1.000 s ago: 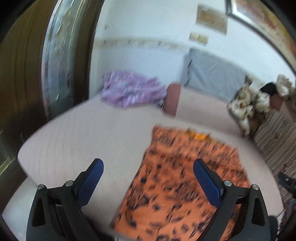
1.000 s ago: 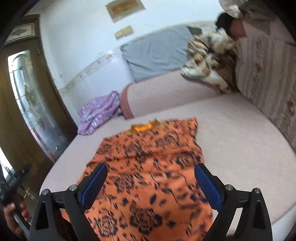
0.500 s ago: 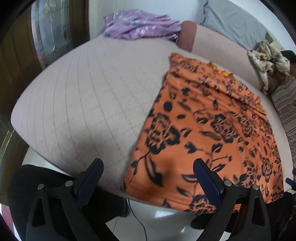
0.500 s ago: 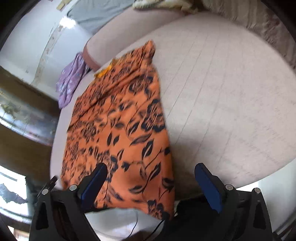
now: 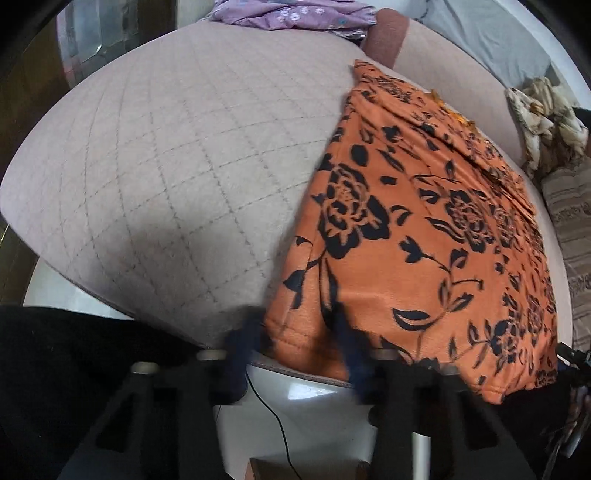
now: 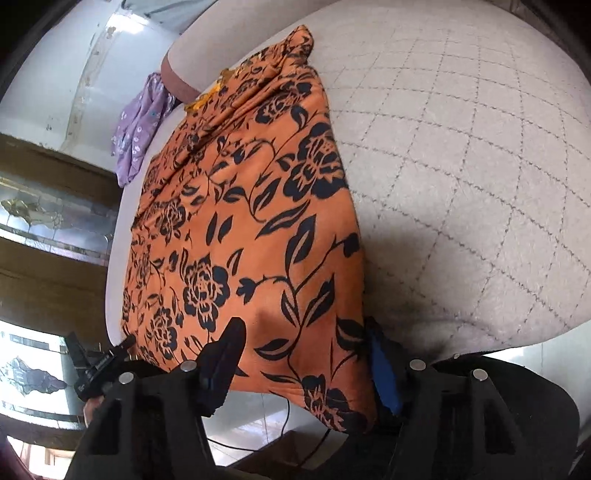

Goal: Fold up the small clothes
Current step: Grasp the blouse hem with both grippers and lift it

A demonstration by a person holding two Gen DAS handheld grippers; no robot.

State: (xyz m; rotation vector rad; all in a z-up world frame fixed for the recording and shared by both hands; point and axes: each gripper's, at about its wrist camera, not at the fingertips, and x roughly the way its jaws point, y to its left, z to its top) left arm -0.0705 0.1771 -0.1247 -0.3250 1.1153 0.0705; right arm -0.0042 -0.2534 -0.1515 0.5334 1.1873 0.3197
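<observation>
An orange garment with black flowers (image 5: 424, 229) lies spread flat on the quilted pink cushion (image 5: 166, 166), its near hem hanging over the front edge. My left gripper (image 5: 299, 343) straddles the garment's near left corner, its blurred blue fingers partly closed around the hem. My right gripper (image 6: 306, 354) straddles the near right corner of the same garment (image 6: 240, 221), one finger on top of the cloth and the other at its edge. The jaws are narrower than before; whether the cloth is pinched cannot be told.
A purple flowered garment (image 5: 291, 14) lies at the cushion's far left. A grey pillow (image 5: 491, 48) and a crumpled patterned cloth (image 5: 543, 118) sit at the back right. A cable runs over the white floor (image 5: 280, 424) below the cushion's edge. A wooden glazed door (image 6: 48, 221) stands left.
Both grippers have dropped to the garment's near hem, one at each corner, and their fingers have come closer together around the cloth.
</observation>
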